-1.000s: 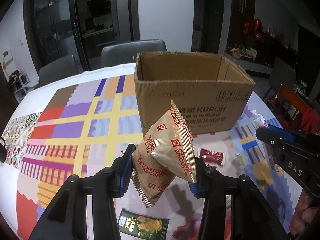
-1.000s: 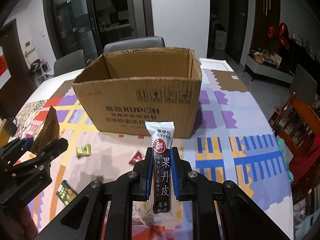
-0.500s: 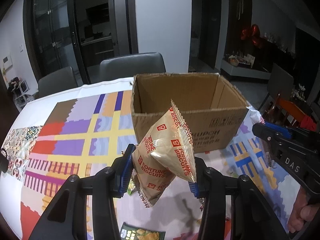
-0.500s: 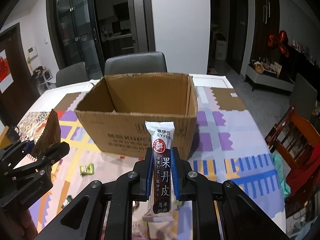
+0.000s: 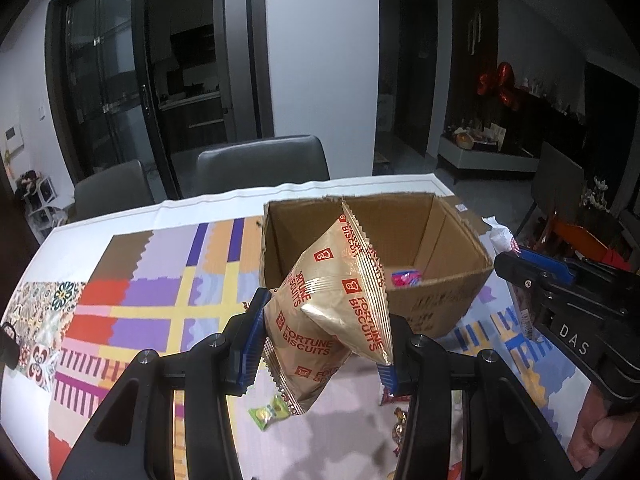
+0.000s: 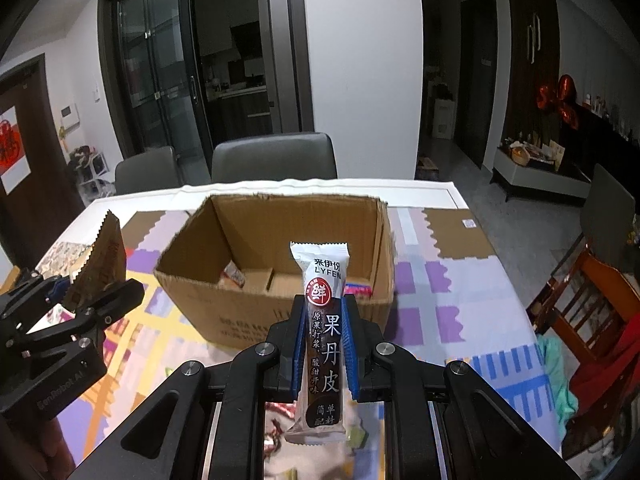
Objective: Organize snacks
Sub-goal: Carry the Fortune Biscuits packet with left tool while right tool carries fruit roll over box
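Observation:
My left gripper (image 5: 320,344) is shut on two tan Fortune Biscuits packets (image 5: 336,304) and holds them above the table, just in front of the open cardboard box (image 5: 444,300). My right gripper (image 6: 324,344) is shut on a long brown-and-white Lyfen fruit-leather bar (image 6: 325,336), upright, in front of the same box (image 6: 260,316). The box holds a few snacks, among them a pink packet (image 5: 404,279). The left gripper with its packets (image 6: 102,264) shows at the left of the right wrist view, and the right gripper (image 5: 560,300) at the right of the left wrist view.
Loose snacks lie on the colourful tablecloth (image 5: 140,300) below the grippers: a green candy (image 5: 269,410) and red wrappers (image 5: 394,398). Grey chairs (image 6: 276,158) stand behind the table. A wooden chair (image 6: 588,304) stands at the right edge.
Both grippers have risen and come closer to the box, so I now look down into it and see snacks inside. Both keep their hold.

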Demonstrator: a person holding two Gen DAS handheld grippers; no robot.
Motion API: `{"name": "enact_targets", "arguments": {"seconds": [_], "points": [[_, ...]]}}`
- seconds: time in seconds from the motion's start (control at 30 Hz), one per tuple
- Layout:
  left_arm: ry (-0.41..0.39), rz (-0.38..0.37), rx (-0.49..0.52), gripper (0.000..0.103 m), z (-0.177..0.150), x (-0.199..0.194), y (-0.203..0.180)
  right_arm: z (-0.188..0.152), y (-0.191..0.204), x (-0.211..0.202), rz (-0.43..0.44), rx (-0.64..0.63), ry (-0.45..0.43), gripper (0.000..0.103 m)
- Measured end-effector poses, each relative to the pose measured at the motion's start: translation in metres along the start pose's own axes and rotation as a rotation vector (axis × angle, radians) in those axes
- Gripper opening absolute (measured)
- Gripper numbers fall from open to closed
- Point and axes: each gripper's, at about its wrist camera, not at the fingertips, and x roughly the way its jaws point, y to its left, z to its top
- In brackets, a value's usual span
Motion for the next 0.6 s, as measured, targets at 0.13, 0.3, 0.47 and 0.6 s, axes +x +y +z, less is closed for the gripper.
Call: {"name": "enact_targets", "arguments": {"seconds": [0.13, 0.3, 0.47, 0.6], "points": [[-0.015, -0.003, 0.003, 0.047, 0.012, 0.004, 0.000, 0.010, 0.000, 0.001, 0.000, 0.001, -0.019, 0.018], [-0.027, -0.006, 0.004, 0.047, 0.024, 0.011, 0.001, 0.023, -0.002, 0.007, -0.007, -0.005, -0.036, 0.018], [-0.025, -0.017, 0.001, 0.047, 0.032, 0.022, 0.000, 0.034, -0.005, 0.019, -0.010, -0.003, -0.038, 0.018], [-0.023, -0.025, 0.001, 0.047, 0.038, 0.032, 0.002, 0.042, -0.007, 0.029, -0.005, 0.002, -0.032, 0.018]]}}
